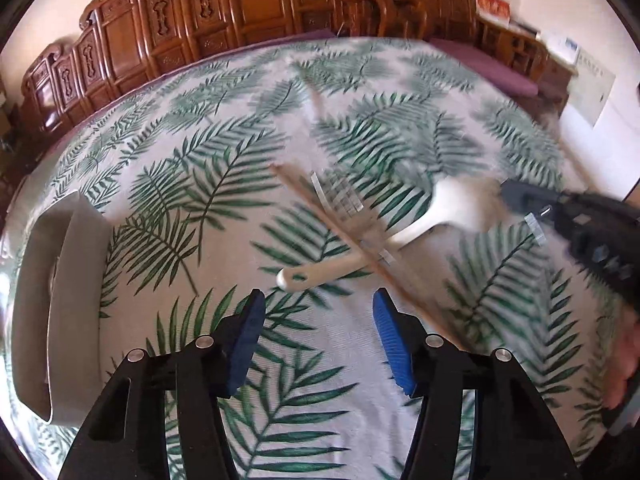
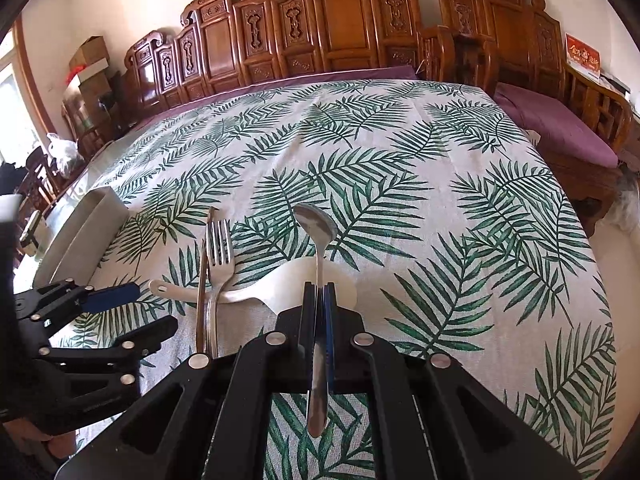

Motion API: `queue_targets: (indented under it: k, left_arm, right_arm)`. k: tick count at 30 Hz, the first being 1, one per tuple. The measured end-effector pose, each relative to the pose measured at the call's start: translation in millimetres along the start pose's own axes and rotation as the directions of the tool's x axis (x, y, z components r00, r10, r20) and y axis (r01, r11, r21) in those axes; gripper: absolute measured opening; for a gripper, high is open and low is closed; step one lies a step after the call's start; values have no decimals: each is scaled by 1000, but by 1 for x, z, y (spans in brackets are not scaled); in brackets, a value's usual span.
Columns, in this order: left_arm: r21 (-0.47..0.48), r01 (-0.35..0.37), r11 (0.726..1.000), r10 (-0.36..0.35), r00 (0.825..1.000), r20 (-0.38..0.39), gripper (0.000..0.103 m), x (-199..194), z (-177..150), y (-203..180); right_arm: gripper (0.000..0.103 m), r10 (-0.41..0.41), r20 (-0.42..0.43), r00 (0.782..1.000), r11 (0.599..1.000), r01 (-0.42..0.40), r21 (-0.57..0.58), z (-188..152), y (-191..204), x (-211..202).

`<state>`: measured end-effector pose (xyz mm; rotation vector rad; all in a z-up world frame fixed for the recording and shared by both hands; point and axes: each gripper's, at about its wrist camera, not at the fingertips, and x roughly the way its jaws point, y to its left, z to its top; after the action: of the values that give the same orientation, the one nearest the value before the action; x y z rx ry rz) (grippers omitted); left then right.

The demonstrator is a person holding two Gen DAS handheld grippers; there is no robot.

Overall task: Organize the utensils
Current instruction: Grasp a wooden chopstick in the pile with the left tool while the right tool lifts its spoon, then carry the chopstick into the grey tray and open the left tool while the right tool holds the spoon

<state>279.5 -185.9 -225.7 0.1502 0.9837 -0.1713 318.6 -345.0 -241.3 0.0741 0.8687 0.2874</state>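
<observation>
My right gripper is shut on a metal spoon, bowl pointing forward, held above the table. Under it lies a white plastic rice paddle. A metal fork and wooden chopsticks lie across the paddle's handle. My left gripper is open and empty, just short of the paddle's handle end; the chopsticks and blurred fork cross the paddle there. The right gripper shows at the right edge of the left wrist view.
A grey rectangular utensil tray sits at the table's left edge; it also shows in the right wrist view. A leaf-print cloth covers the table. Carved wooden benches with purple cushions stand behind and to the right.
</observation>
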Motion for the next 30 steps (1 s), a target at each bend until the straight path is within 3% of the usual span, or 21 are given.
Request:
queue_targets:
  k: [8, 12, 17, 19, 20, 30]
  left_arm:
    - [31, -9, 999, 10, 1000, -24, 50, 13, 2, -24]
    - [18, -15, 1000, 16, 999, -46, 33, 16, -1, -17]
    - [-4, -9, 1000, 9, 998, -56, 27, 17, -3, -8]
    - [-6, 4, 1000, -4, 998, -56, 9, 16, -4, -6]
    - [-8, 9, 1000, -9, 998, -58, 6, 16, -5, -5]
    - [-41, 57, 998, -58, 998, -22, 4, -6, -11, 27]
  right_arm:
    - [5, 3, -2, 1000, 1000, -3, 7, 0, -3, 1]
    - [6, 6, -2, 1000, 1000, -6, 9, 0, -2, 0]
    - [5, 13, -1, 1000, 1000, -13, -1, 0, 2, 1]
    - [6, 15, 1, 1000, 1000, -15, -8, 0, 4, 1]
    - [6, 17, 0, 1000, 1000, -17, -8, 0, 4, 1]
    - [5, 24, 7, 1000, 996, -23, -90, 2, 34, -5]
